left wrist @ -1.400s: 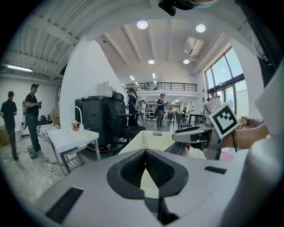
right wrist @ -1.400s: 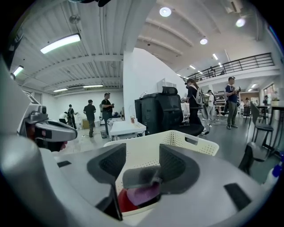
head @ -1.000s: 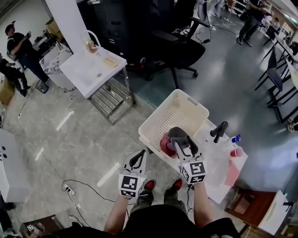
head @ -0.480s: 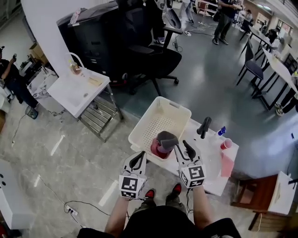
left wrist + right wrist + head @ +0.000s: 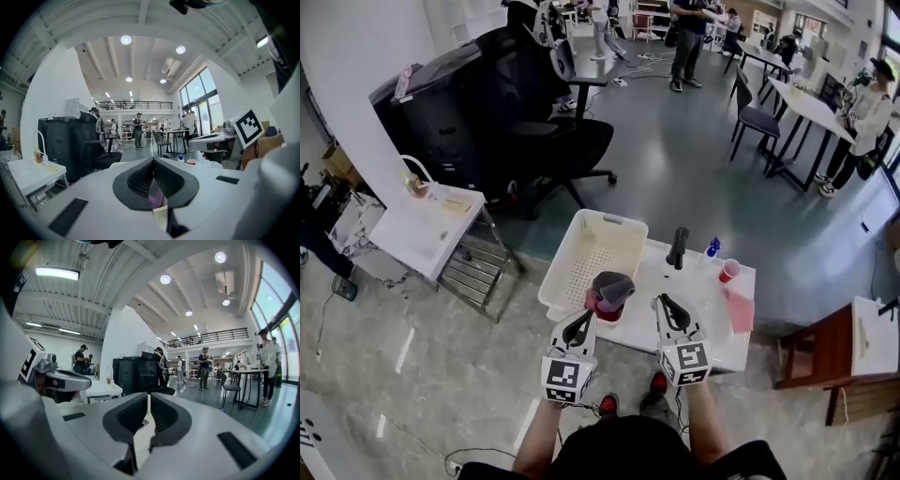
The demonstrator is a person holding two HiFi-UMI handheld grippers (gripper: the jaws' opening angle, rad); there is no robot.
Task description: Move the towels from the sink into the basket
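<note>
Where the pale floor fills the left of the head view, a small white table (image 5: pixel 422 234) stands well apart from the work. Nearer the middle, the left gripper (image 5: pixel 581 324) is held level, just short of the white basket (image 5: pixel 581 258). Its own view shows the jaws touching at the tip with nothing clamped. At the basket's near right corner, a grey towel (image 5: pixel 612 284) lies heaped on a red towel (image 5: pixel 602 306). Just right of them, the right gripper (image 5: pixel 664 306) hovers over the white sink counter (image 5: pixel 703 328). Its jaws have just been closing and now leave only a thin slit, with nothing between them. Beyond it stand a black faucet (image 5: pixel 678 247) and a red cup (image 5: pixel 729 270), and a pink cloth (image 5: pixel 739 309) lies flat at the counter's right edge.
</note>
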